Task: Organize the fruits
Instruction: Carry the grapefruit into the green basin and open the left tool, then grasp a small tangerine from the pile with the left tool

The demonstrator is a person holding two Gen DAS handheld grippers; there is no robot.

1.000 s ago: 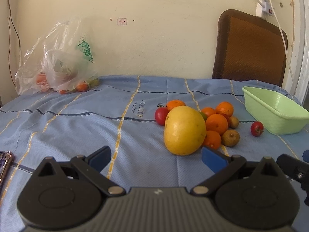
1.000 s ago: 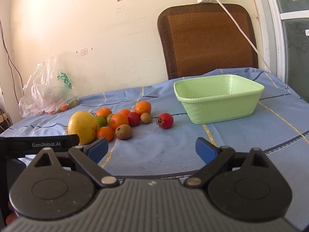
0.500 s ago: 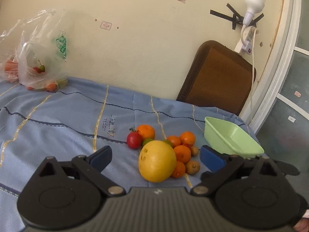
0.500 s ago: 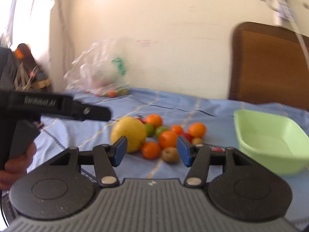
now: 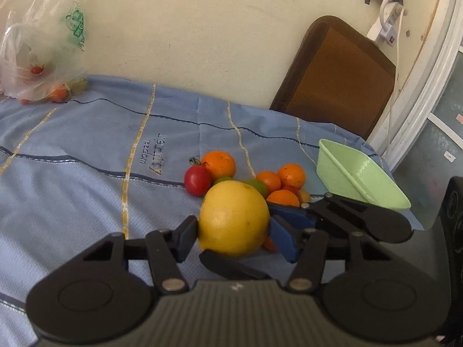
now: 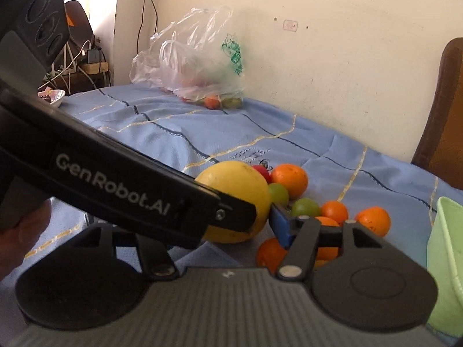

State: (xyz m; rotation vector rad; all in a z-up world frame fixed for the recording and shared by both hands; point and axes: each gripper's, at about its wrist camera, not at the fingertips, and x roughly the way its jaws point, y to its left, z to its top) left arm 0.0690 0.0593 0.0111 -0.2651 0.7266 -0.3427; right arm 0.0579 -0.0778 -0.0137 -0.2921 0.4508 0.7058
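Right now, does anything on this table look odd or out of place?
Yes: both claws crowd the big yellow fruit at once, the left claw and right claw almost touching. The green tub is empty.

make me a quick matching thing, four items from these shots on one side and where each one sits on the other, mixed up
Items:
1. big yellow fruit
2. green tub
3. plastic bag
4. red tomato

Places:
A. against the wall, far left corner of the cloth
B. right edge of the table, empty
C. between the left claw's pads
D. left edge of the fruit pile, beside an orange

Pairs: 1-C, 2-B, 3-A, 4-D
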